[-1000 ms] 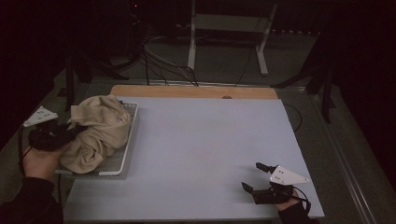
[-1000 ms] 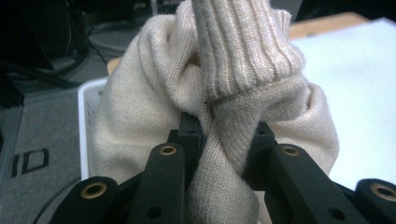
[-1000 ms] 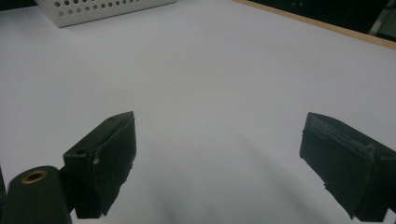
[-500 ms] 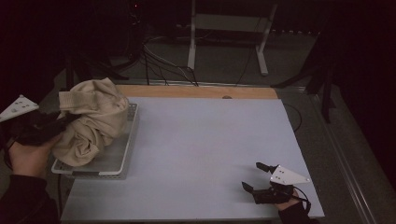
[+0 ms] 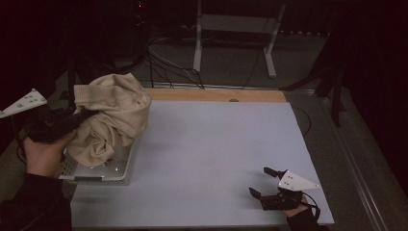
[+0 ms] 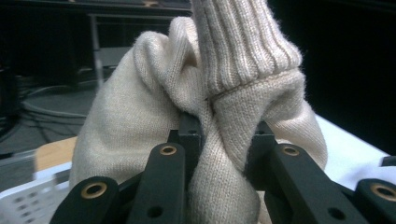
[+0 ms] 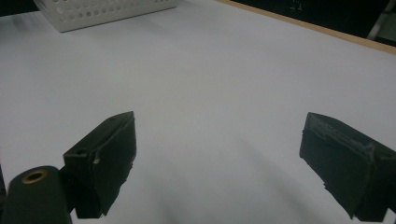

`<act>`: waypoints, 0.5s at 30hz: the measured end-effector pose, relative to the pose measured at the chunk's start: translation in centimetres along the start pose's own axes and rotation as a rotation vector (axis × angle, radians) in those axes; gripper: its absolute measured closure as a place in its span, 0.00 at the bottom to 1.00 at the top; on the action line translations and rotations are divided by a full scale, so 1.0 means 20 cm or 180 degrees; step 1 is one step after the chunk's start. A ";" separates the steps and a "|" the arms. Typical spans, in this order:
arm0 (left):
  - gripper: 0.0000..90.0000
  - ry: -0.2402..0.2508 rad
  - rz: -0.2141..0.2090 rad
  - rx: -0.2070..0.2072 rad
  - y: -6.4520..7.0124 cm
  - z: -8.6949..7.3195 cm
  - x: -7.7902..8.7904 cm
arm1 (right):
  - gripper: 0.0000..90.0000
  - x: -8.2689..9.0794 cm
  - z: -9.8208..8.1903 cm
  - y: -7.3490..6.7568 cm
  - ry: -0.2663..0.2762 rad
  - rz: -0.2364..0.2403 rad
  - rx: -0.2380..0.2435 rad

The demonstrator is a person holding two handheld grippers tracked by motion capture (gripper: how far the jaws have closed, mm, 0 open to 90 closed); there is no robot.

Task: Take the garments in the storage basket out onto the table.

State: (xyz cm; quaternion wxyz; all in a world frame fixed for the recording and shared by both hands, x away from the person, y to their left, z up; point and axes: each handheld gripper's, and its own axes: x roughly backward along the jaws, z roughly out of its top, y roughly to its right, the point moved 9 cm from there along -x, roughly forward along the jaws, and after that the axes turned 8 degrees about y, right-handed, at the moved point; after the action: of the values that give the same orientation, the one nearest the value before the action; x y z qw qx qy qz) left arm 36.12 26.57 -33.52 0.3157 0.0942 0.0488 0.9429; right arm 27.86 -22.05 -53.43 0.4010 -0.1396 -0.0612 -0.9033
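A pale blue desk (image 5: 216, 159) with a wooden far edge stands in a dark room, cables and white stand legs on the floor behind; no writing is legible. The left claw (image 5: 79, 118) pinches a cream sweater (image 5: 113, 118), which hangs over a white perforated basket (image 5: 103, 174) at the desk's left. The right claw (image 5: 262, 182) rests spread at the near right

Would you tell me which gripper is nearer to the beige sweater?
Left. The left gripper is clamped on the beige sweater; the right gripper rests open across the table.
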 end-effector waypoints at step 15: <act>0.84 0.0005 -0.0443 0.0070 0.17 0.01 -0.21 | 0.12 0.01 0.00 0.00 0.0012 -0.0003 0.0001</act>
State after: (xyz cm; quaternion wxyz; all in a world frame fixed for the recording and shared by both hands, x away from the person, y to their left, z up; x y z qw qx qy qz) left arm 37.56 21.36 -33.41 0.3793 0.0933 0.0659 0.9182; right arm 27.86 -22.16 -53.35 0.4007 -0.1378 -0.0606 -0.9037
